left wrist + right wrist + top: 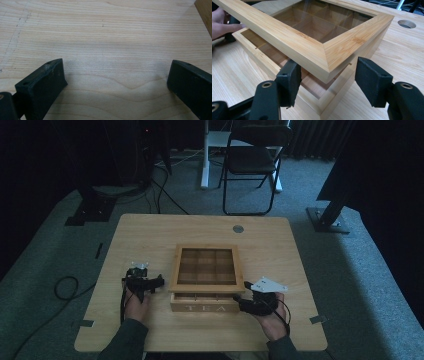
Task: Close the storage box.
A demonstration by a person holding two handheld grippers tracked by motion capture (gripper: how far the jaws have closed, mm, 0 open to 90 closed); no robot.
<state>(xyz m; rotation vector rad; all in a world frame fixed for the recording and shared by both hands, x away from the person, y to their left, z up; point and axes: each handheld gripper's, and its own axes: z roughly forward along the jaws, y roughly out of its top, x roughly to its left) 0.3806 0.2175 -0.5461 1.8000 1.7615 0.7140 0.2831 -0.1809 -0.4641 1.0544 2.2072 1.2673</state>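
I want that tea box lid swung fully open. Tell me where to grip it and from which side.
Grip the lid at its raised front corner, from the right front, where the right gripper already straddles it. The gap above the box probably leaves room for a jaw beneath the wooden frame; avoid the window pane.

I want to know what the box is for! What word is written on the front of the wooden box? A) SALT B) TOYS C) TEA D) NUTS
C: the high view shows the letters TEA on the front panel of the wooden box, below its raised lid with the window, which lets the compartments show through.
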